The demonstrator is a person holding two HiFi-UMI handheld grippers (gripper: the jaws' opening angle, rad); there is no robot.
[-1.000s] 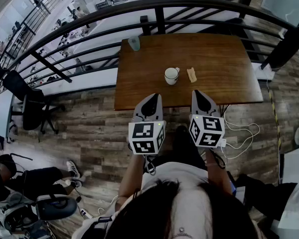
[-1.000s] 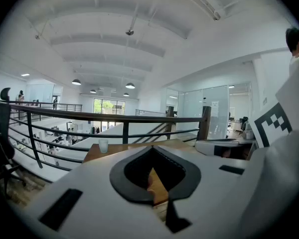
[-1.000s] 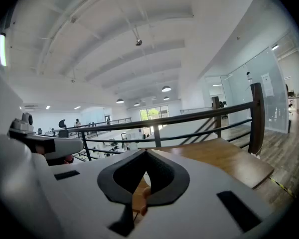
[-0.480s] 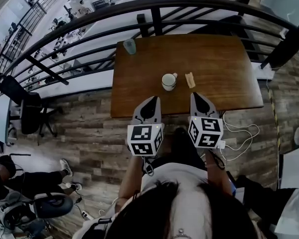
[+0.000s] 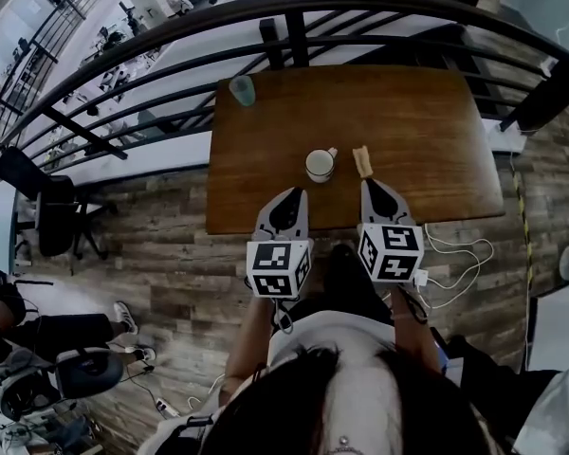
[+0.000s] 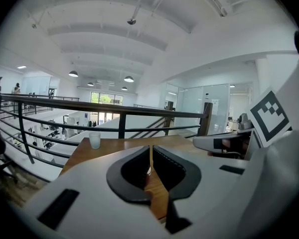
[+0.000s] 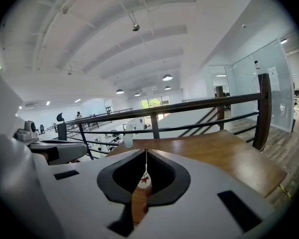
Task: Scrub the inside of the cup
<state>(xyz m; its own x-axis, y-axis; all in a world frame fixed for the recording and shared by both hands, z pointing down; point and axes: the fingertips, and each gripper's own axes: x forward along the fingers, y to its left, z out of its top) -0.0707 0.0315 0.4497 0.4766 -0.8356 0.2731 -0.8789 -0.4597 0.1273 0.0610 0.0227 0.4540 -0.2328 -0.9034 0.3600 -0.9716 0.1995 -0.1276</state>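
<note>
The head view shows a white ceramic cup (image 5: 320, 164) near the front middle of the brown wooden table (image 5: 427, 112). A tan oblong sponge (image 5: 362, 159) lies just beside its right, a pale green tumbler (image 5: 242, 90) stands at the far left corner, and the left gripper (image 5: 292, 197) and right gripper (image 5: 372, 188) are side by side at the near edge. The left gripper view shows its fingers (image 6: 139, 166) clenched on nothing and hiding the cup, with the tumbler (image 6: 94, 140) in plain sight. The right gripper view shows its fingers (image 7: 164, 176) likewise pressed together empty, and only here does a red mark on the cup (image 7: 142, 180) show through the gap beneath the tips.
</note>
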